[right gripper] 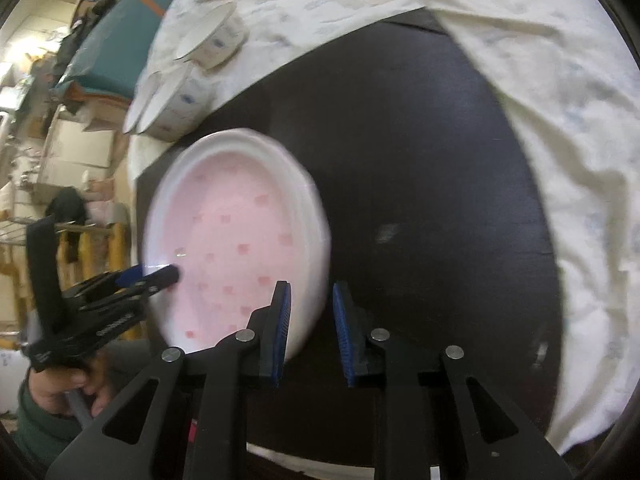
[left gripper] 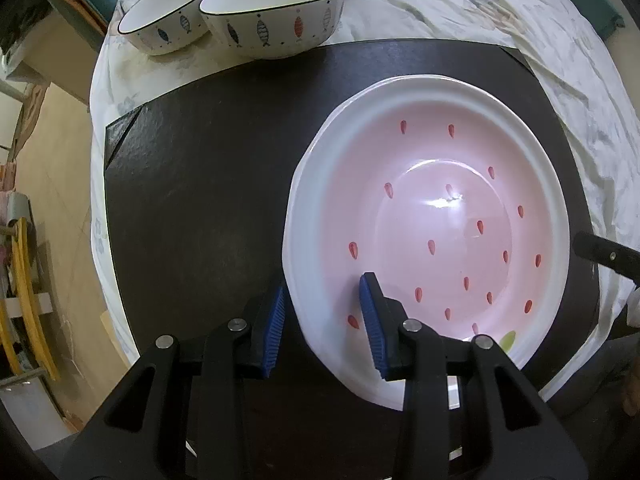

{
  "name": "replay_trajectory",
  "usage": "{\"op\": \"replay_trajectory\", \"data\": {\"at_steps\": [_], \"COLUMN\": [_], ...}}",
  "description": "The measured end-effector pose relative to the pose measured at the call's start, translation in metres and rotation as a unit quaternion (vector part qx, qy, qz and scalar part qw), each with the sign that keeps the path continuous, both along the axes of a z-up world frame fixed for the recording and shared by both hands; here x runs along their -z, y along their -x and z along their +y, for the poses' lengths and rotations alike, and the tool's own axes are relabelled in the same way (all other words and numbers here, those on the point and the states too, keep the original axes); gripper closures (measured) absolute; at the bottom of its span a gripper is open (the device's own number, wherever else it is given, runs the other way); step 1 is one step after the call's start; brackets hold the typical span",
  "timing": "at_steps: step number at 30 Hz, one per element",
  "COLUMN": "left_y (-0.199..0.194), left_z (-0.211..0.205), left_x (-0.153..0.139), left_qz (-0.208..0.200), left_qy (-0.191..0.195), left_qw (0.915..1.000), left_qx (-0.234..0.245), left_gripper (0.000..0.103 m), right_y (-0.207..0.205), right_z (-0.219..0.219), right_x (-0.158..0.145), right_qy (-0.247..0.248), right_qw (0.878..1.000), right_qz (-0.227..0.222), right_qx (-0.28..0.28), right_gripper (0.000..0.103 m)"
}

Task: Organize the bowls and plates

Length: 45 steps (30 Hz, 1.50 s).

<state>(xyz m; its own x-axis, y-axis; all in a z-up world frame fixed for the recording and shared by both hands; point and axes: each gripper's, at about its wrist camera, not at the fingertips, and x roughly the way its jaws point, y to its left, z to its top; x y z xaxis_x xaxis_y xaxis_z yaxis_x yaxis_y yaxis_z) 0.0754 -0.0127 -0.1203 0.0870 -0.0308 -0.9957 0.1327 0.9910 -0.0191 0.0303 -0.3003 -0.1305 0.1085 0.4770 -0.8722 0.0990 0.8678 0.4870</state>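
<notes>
Two hand-held grippers work my worktop (left gripper: 192,200). I see the pink plate (left gripper: 432,216) on its dark mat; my left hand-held gripper (left gripper: 326,322) points straight down, jaws straddling its near rim, part open. Only the right view shows my right hand-held gripper (right gripper: 312,332), narrowly parted, empty, straddling the plate's edge. Fish-patterned bowls (left gripper: 276,12) sit beyond.

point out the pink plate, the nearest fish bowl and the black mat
pink plate (left gripper: 436,216), left wrist view, centre of its pink well
nearest fish bowl (left gripper: 276,28), left wrist view, outer wall by the fish
black mat (left gripper: 200,184), left wrist view, bare part left of the plate
</notes>
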Motion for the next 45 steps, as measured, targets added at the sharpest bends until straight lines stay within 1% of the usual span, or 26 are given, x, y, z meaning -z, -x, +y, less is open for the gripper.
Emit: {"op": "replay_trajectory", "data": {"at_steps": [4,5,6,7,8,9,12,13,16,17,20,21,23,25,28,30,32,33,34,37,40,41,42,43,44,45], "left_y": [-0.001,0.000,0.001,0.001,0.002,0.003,0.004,0.004,0.004,0.003,0.003,0.003,0.000,0.002,0.010,0.014,0.019,0.018,0.022,0.028,0.035,0.039,0.043,0.044,0.046,0.047], "left_z": [0.004,0.004,0.005,0.005,0.005,0.005,0.004,0.004,0.004,0.003,0.004,0.004,0.008,0.010,0.009,0.010,0.013,0.014,0.016,0.010,0.007,0.007,0.009,0.011,0.014,0.016], "left_x": [0.000,0.001,0.001,0.001,0.002,0.003,0.006,0.007,0.003,0.001,0.000,0.000,-0.002,-0.008,-0.020,-0.029,-0.037,-0.039,-0.045,-0.058,-0.070,-0.076,-0.082,-0.087,-0.092,-0.095], "left_qz": [0.005,0.005,0.006,0.008,0.013,0.016,0.019,0.017,0.010,0.007,0.004,0.004,-0.003,-0.019,-0.038,-0.058,-0.077,-0.082,-0.093,-0.125,-0.148,-0.166,-0.180,-0.193,-0.202,-0.207], "left_qy": [0.002,0.003,0.000,-0.004,-0.001,0.006,0.013,0.017,0.039,0.040,0.042,0.043,0.038,0.015,0.016,0.006,0.003,0.005,0.009,0.018,0.021,0.023,0.024,0.024,0.025,0.028], "left_qw": [1.0000,1.0000,1.0000,0.9999,0.9999,0.9999,0.9997,0.9997,0.9992,0.9992,0.9991,0.9991,0.9993,0.9997,0.9992,0.9983,0.9970,0.9965,0.9954,0.9919,0.9887,0.9858,0.9832,0.9809,0.9790,0.9778], "left_qx": [-0.005,-0.005,-0.005,-0.005,-0.004,-0.003,-0.001,0.000,0.000,0.001,-0.001,-0.001,-0.001,-0.005,-0.001,-0.001,-0.009,-0.013,-0.020,-0.019,-0.009,-0.009,-0.010,-0.011,-0.015,-0.020], "left_gripper": [0.069,0.069,0.065,0.057,0.054,0.053,0.053,0.053,0.053,0.053,0.053,0.053,0.053,0.053,0.052,0.052,0.050,0.044,0.036,0.030,0.029,0.029,0.029,0.029,0.029,0.029], "right_y": [0.000,-0.001,-0.002,-0.003,-0.004,-0.006,-0.007,-0.007,-0.007,-0.007,-0.006,-0.007,-0.009,-0.011,-0.013,-0.012,-0.009,-0.007,-0.006,0.001,0.006,0.009,0.012,0.015,0.019,0.022], "right_z": [-0.009,-0.009,-0.007,-0.005,-0.003,0.002,0.016,0.023,0.037,0.043,0.055,0.056,0.055,0.052,0.048,0.042,0.036,0.035,0.034,0.030,0.032,0.035,0.038,0.040,0.042,0.044], "right_x": [0.000,0.000,0.001,0.002,0.002,0.001,0.005,0.009,0.014,0.015,0.013,0.013,0.014,0.014,0.006,-0.002,-0.009,-0.013,-0.018,-0.035,-0.055,-0.064,-0.071,-0.077,-0.084,-0.090], "right_qy": [0.001,-0.001,-0.001,0.000,0.004,0.009,0.016,0.018,0.013,0.011,0.048,0.053,0.053,0.045,0.063,0.060,0.058,0.058,0.060,0.065,0.070,0.066,0.068,0.075,0.079,0.077], "right_qw": [1.000,1.000,1.000,1.000,1.000,1.000,1.000,1.000,0.999,0.998,0.996,0.995,0.995,0.996,0.996,0.996,0.996,0.996,0.995,0.991,0.988,0.986,0.984,0.981,0.978,0.977], "right_qz": [-0.006,-0.004,-0.003,-0.002,-0.004,-0.010,-0.009,-0.004,0.000,-0.002,-0.017,-0.019,-0.017,-0.012,-0.030,-0.044,-0.058,-0.067,-0.077,-0.114,-0.139,-0.153,-0.163,-0.177,-0.192,-0.196], "right_qx": [0.020,0.021,0.020,0.019,0.017,0.011,-0.011,-0.023,-0.048,-0.057,-0.075,-0.078,-0.078,-0.071,-0.061,-0.047,-0.037,-0.033,-0.029,-0.019,-0.016,-0.017,-0.017,-0.016,-0.011,-0.008], "right_gripper": [0.077,0.073,0.070,0.048,0.029,0.027,0.027,0.028,0.050,0.053,0.052,0.052,0.053,0.052,0.051,0.051,0.045,0.043,0.039,0.031,0.029,0.028,0.025,0.019,0.016,0.015]}}
